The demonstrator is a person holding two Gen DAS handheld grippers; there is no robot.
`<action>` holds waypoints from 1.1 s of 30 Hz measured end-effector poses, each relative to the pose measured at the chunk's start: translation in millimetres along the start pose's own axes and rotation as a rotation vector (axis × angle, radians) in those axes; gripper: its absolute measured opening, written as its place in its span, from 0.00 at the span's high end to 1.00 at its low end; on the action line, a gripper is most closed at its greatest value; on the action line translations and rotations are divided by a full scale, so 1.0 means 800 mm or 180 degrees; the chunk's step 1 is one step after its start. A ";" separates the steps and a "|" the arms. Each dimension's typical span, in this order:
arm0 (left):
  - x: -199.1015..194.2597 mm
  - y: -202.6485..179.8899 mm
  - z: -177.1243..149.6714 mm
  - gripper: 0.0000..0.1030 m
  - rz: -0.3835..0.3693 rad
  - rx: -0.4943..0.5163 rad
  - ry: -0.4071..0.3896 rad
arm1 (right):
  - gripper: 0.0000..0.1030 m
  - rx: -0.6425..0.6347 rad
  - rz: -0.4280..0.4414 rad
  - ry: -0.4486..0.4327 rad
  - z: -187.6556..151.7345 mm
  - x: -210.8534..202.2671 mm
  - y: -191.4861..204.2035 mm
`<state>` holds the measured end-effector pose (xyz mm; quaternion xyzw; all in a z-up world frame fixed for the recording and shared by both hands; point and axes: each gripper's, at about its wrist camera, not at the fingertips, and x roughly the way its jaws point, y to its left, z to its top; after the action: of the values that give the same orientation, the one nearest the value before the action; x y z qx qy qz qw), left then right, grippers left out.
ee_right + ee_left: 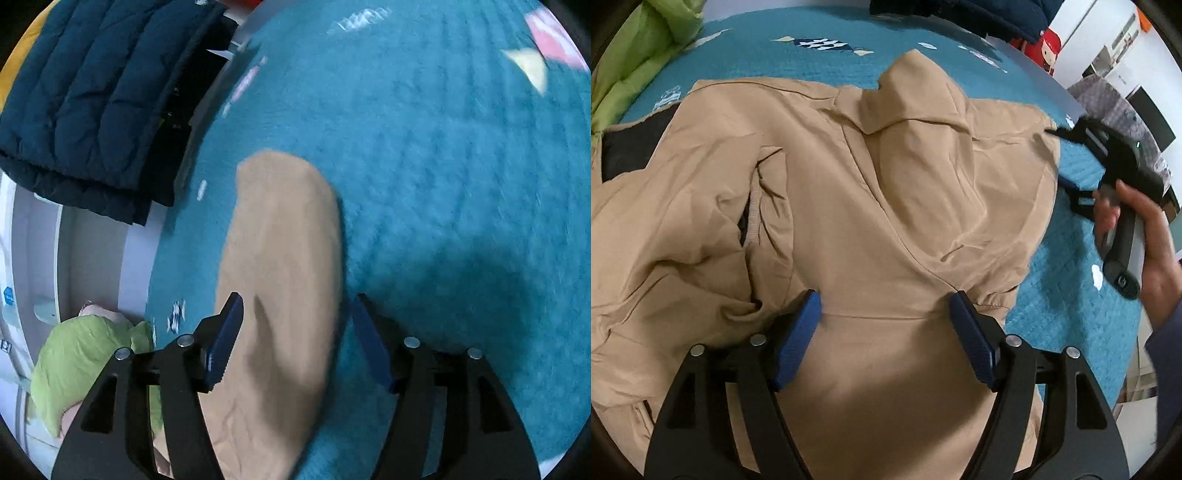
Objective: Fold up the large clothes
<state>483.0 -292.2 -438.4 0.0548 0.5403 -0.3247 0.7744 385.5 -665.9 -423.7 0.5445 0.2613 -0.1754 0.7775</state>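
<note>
A large tan jacket (849, 192) lies spread and partly folded on a teal bedspread (1078, 295). My left gripper (886, 314) is open just above the jacket's near part, holding nothing. My right gripper (1067, 158) shows in the left wrist view at the jacket's right edge, held by a hand (1145, 251). In the right wrist view the right gripper (295, 317) is open, its jaws standing either side of the jacket's edge (280, 258), which lies flat on the bedspread (443, 166). That view is blurred.
A green quilted garment (639, 62) lies at the far left of the bed. A dark navy puffer jacket (85, 92) lies at the bed's far edge. A red toy (1045, 48) sits beyond it. The bed's right edge is close behind the hand.
</note>
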 end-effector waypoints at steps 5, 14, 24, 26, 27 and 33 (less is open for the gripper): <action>-0.018 0.008 0.002 0.30 -0.0243 -0.0150 -0.0126 | 0.93 -0.0699 0.0133 -0.0381 -0.007 -0.053 0.065; -0.158 0.105 -0.015 0.27 -0.0222 -0.0758 -0.0846 | 0.93 -0.1979 0.0684 -0.0878 -0.131 -0.185 0.219; -0.267 0.297 -0.090 0.27 0.1041 -0.1640 -0.0844 | 0.92 -0.3120 0.0926 -0.0129 -0.423 -0.101 0.344; -0.285 0.324 -0.111 0.27 0.1118 -0.1782 -0.0858 | 0.92 -0.3351 0.0805 0.0098 -0.485 -0.063 0.341; -0.293 0.332 -0.119 0.27 0.1143 -0.1820 -0.0862 | 0.91 -0.3417 0.0754 0.0202 -0.506 -0.051 0.338; -0.318 0.362 -0.150 0.25 0.1152 -0.1881 -0.0841 | 0.64 -0.3810 0.0324 0.1053 -0.603 0.026 0.286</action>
<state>497.4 99.6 -342.5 -0.1189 0.4876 -0.0168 0.8648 425.6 -133.5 -393.7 0.0460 0.4050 0.1255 0.9045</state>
